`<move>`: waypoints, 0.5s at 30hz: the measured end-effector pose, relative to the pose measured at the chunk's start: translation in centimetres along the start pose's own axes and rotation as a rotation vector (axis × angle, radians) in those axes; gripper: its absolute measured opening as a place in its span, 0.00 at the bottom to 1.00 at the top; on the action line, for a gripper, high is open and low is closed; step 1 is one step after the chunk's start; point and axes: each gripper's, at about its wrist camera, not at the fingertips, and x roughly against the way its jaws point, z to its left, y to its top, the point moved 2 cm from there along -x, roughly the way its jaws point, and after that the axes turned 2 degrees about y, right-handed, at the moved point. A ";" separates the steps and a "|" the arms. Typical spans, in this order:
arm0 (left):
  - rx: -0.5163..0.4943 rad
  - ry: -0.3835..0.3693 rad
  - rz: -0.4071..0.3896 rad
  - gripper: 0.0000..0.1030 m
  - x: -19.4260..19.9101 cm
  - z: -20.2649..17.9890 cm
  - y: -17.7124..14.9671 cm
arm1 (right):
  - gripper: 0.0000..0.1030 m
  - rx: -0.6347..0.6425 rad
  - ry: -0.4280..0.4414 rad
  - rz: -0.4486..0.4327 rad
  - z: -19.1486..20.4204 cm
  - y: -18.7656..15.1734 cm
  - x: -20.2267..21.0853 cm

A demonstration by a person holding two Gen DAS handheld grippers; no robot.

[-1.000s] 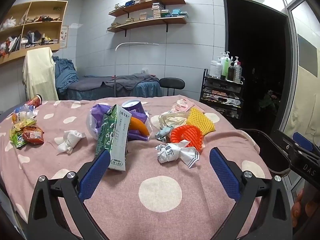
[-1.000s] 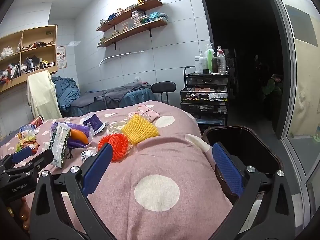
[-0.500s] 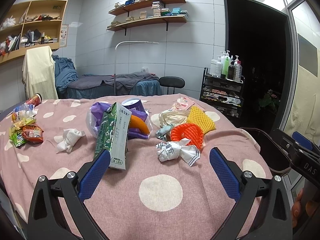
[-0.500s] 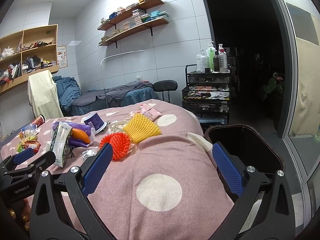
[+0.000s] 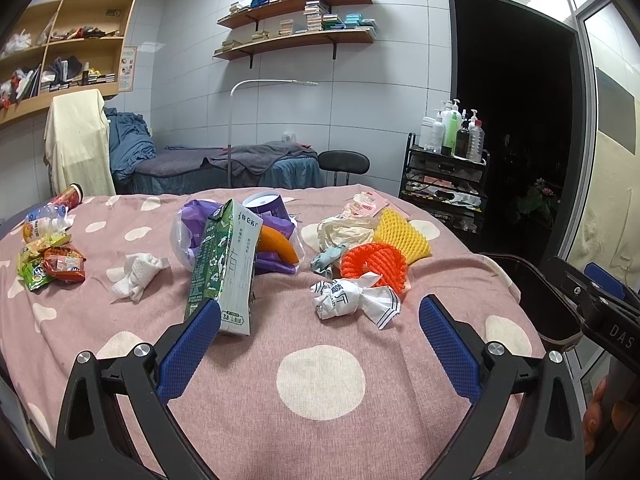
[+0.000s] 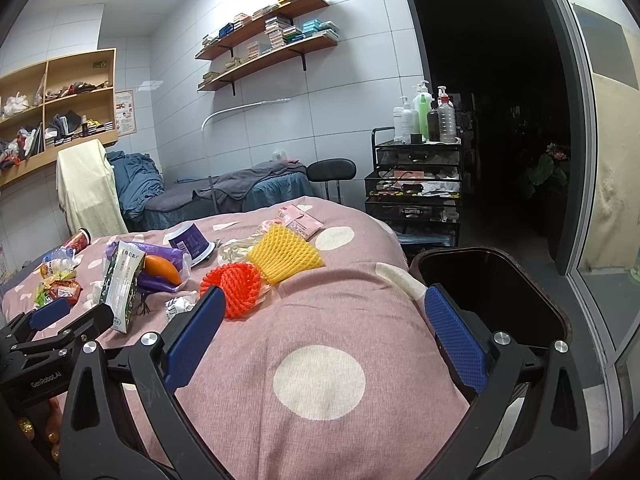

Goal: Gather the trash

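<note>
Lying scattered over a pink, white-dotted cloth (image 5: 320,420), the trash clusters around a green milk carton (image 5: 224,268) that stands upright near the cloth's middle. Just behind the carton sits a purple bag (image 5: 276,236) with an orange piece (image 5: 278,244) on it and a purple cup (image 5: 266,206) tipped over beyond. To the carton's right a crumpled white wrapper (image 5: 352,298) touches a red foam net (image 5: 374,264), and a yellow foam net (image 5: 402,234) lies just behind that, beside a pale crumpled bag (image 5: 348,230) and a pink packet (image 5: 366,204). To the carton's left lies a white tissue (image 5: 138,274), and farther left snack packets (image 5: 52,266), a plastic bottle (image 5: 42,220) and a red cup (image 5: 68,196) on its side. A dark bin (image 6: 492,292) stands off the cloth's right edge, well apart from the carton. The left claw (image 5: 320,316) hovers low over the cloth with jaws spread wide and nothing between them, its left pad (image 5: 188,344) just in front of the carton's base. The right claw (image 6: 320,312) is likewise wide open and empty, held between the red net and the bin.
</note>
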 end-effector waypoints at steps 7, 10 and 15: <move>0.002 0.000 0.002 0.95 0.0 0.1 -0.1 | 0.96 -0.001 0.003 0.005 0.1 -0.1 0.0; 0.001 -0.001 0.002 0.95 0.0 0.1 -0.1 | 0.96 -0.002 0.003 0.006 0.1 -0.1 0.0; 0.000 0.000 0.002 0.95 0.0 0.1 -0.1 | 0.96 -0.001 0.003 0.005 0.1 -0.1 0.0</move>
